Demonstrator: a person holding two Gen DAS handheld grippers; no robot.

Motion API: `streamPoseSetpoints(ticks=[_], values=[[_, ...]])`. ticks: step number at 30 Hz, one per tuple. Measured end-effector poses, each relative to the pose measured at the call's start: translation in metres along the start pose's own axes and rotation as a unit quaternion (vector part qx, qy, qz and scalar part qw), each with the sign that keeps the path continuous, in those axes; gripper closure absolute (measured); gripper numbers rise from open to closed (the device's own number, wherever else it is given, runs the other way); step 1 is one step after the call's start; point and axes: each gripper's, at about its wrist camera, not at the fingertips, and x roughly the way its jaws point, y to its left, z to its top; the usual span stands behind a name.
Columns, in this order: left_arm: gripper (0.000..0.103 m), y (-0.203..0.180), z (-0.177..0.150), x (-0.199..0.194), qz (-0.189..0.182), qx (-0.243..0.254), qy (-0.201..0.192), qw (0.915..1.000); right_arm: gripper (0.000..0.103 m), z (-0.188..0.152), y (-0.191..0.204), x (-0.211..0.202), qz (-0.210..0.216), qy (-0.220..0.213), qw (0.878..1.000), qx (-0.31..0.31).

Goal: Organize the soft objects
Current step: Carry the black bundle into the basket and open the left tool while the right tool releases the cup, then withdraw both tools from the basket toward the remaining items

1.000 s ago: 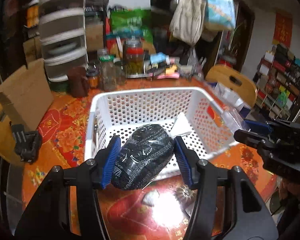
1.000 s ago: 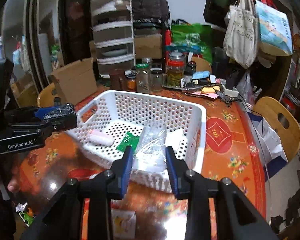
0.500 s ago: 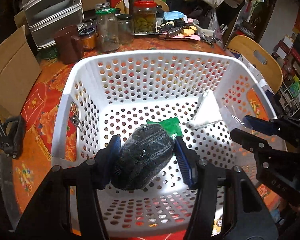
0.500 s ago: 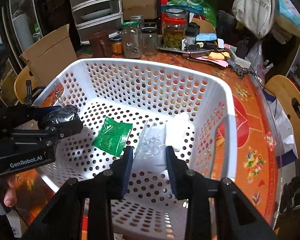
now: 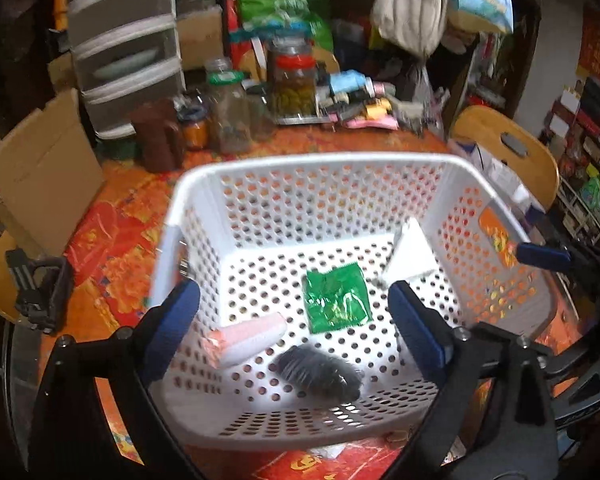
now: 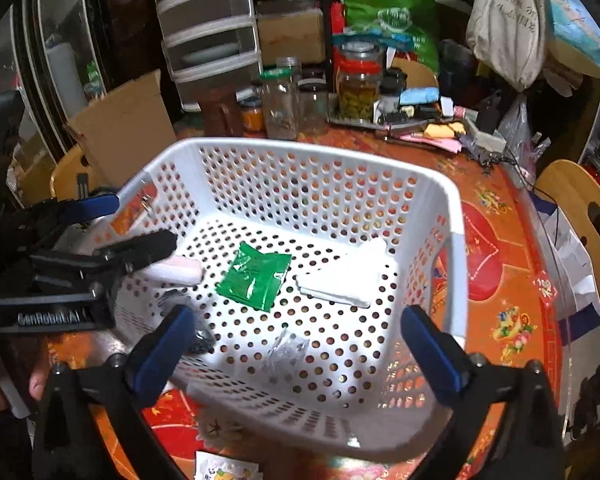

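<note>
Both tongs, left (image 5: 294, 318) and right (image 6: 296, 346), are opening wide and empty, hovering above the basket (image 5: 316, 162), dark bundle (image 5: 320, 372) lying below the left.

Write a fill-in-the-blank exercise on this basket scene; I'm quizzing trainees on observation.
1. The shiny foil packet on the floor of the white perforated plastic basket is coloured ____.
2. The dark plastic-wrapped bundle lies ____ the basket.
3. The pink-and-white roll lies ____ the bundle.

Missing words: green; inside; beside
</note>
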Motion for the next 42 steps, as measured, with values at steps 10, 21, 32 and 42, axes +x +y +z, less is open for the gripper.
streamPoseSetpoints(ticks=[10, 21, 32, 42], values=[[0.001, 0.008, -0.032, -0.079, 0.028, 0.017, -0.078, 0.9964, 0.000, -0.042, 0.003, -0.063, 0.013, -0.070, 0.997, 0.005], [0.000, 0.003, -0.092, -0.125, 0.031, 0.018, -0.090, 0.9952, 0.000, -0.104, 0.006, -0.096, 0.024, -0.109, 0.993, 0.030], [0.000, -0.012, -0.144, -0.127, 0.012, 0.015, -0.074, 0.9971, 0.000, -0.149, 0.020, -0.099, 0.030, -0.114, 0.993, 0.032], [0.000, -0.012, -0.172, -0.078, -0.004, -0.001, -0.020, 0.9998, 0.000, -0.177, 0.026, -0.064, 0.022, -0.078, 0.995, 0.060]])
